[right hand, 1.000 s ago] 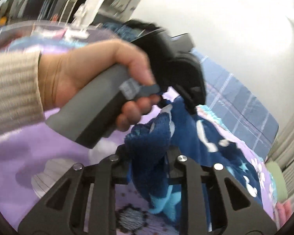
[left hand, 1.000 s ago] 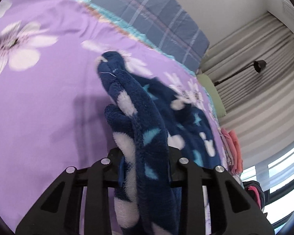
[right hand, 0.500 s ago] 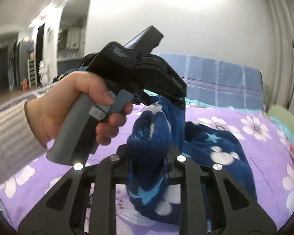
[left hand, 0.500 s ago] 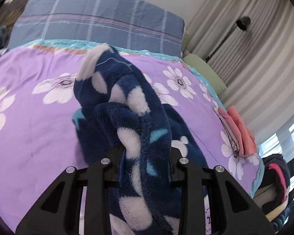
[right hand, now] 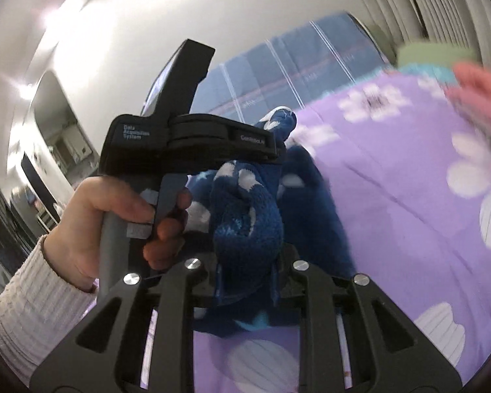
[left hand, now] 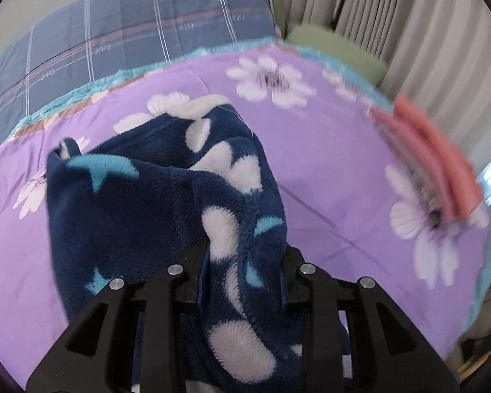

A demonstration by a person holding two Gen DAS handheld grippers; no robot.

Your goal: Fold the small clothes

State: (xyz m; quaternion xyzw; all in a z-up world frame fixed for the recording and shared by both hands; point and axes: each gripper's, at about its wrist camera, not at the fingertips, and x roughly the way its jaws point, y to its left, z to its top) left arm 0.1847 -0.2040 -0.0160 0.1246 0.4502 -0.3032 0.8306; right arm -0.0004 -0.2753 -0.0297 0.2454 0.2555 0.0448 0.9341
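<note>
A navy fleece garment with white spots and teal stars is bunched above the purple flowered bedspread. My left gripper is shut on one fold of it, and the fleece hides the fingertips. My right gripper is shut on another bunched part of the garment. In the right wrist view the person's hand holds the left gripper's black body right beside the fleece, so both grippers are close together.
A blue plaid pillow lies at the head of the bed. A stack of pink folded clothes sits near the right edge. A green cushion and grey curtains stand behind. The bedspread spreads to the right.
Both grippers have swung to the right while holding the fleece. The pink stack and curtains have come into fuller view. The garment has spread wider in the left wrist view.
</note>
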